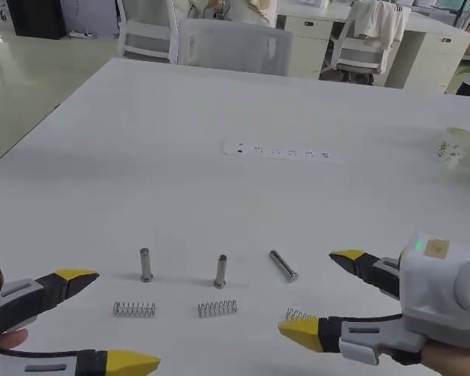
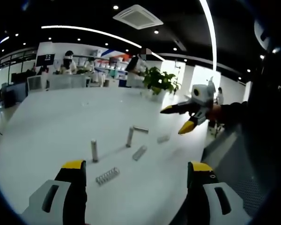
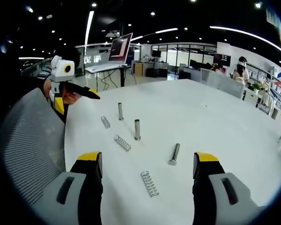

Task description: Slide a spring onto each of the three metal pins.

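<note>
- My left gripper [image 1: 102, 321], at 7 o'clock in the head view: jaws spread wide, nothing between them.
- My right gripper [image 1: 305, 291], at 4 o'clock: jaws likewise released and empty. The lower jaw covers the near end of the right spring [image 1: 299, 315].
- Left spring [image 1: 134, 309] and middle spring [image 1: 218, 308] lie flat on the table [image 1: 219, 110], each at 6 o'clock of its pin and apart from it.
- Left pin [image 1: 146, 265] and middle pin [image 1: 221, 271] stand upright, bare. Right pin [image 1: 283, 265] lies on its side along the 11-to-5 line, also bare.
- Progress, as I judge it: zero of three springs seated, so all three are left. The fallen pin may need righting.
- Socket strip [image 1: 276, 150] at 12 o'clock: markings too small to read.
- Paper cup [image 1: 456, 146] at 2 o'clock: greenish print, not legible. No brand readable anywhere.
</note>
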Action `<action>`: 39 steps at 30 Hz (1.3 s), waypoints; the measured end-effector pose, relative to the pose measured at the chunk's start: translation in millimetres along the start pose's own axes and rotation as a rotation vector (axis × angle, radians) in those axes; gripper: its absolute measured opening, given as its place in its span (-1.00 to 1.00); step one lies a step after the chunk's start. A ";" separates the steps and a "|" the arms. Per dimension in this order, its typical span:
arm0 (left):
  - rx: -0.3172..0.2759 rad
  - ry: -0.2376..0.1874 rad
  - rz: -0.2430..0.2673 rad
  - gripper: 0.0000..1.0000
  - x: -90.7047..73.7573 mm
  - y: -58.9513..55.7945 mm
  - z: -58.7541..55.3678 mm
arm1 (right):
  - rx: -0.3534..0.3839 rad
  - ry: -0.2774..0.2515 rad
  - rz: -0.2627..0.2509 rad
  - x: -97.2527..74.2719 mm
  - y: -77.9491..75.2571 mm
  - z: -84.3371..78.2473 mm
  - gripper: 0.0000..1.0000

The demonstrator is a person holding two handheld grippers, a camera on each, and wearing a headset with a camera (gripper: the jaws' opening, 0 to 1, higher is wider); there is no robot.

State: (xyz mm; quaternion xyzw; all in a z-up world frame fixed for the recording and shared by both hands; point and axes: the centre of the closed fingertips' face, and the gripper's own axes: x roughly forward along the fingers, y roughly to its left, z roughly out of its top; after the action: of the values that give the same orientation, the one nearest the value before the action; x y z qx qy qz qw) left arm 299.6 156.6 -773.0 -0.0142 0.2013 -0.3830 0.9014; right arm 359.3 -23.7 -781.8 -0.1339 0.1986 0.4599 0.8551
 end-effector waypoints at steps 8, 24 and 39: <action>0.018 -0.009 -0.006 0.70 -0.6 -4.2 6.3 | -0.010 0.012 -0.022 5.2 -13.1 10.7 0.35; 0.028 -0.023 -0.012 0.68 0.1 -9.2 13.3 | -0.013 0.171 -0.071 42.7 -51.6 12.4 -0.19; 0.023 -0.009 -0.012 0.67 2.1 -10.8 10.8 | 0.052 0.362 -0.074 77.4 -73.1 -17.9 -0.58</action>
State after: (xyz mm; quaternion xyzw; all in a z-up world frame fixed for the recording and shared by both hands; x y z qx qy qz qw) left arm 297.6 146.1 -761.9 -0.0071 0.1928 -0.3906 0.9001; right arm 455.3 -13.8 -830.1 -0.1997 0.3561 0.3913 0.8247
